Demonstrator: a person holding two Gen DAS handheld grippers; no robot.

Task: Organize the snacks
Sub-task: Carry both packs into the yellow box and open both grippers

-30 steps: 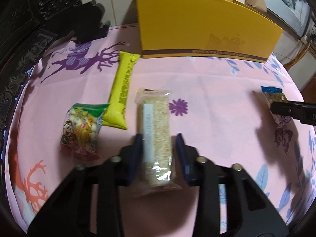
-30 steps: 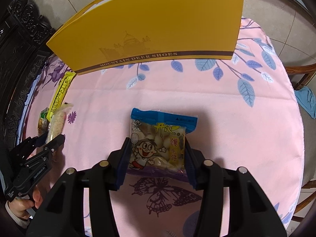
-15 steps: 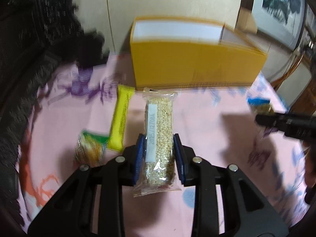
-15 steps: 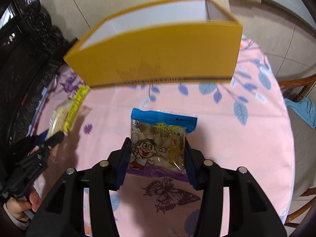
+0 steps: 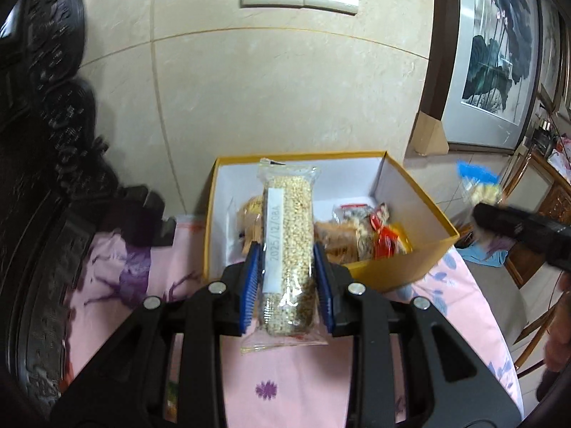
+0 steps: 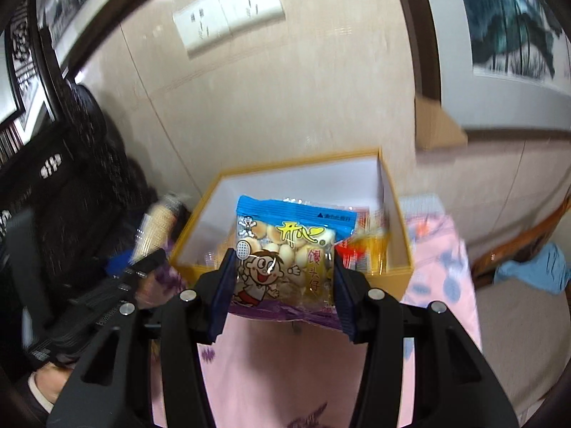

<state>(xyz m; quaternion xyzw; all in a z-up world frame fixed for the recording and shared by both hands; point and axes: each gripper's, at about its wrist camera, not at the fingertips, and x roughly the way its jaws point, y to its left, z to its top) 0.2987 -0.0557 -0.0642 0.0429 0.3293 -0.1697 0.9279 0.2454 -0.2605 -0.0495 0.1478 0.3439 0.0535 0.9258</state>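
Transport step, both hands loaded. The left gripper [image 5: 287, 281] clamps a clear-wrapped grain bar [image 5: 288, 246] by its long sides, held above the table short of the yellow box [image 5: 403, 271]. The right gripper [image 6: 282, 285] pinches a blue biscuit bag [image 6: 285, 260] before the same box. Next, by judgement: carry each past the near wall, above the packets inside, then part the jaws.
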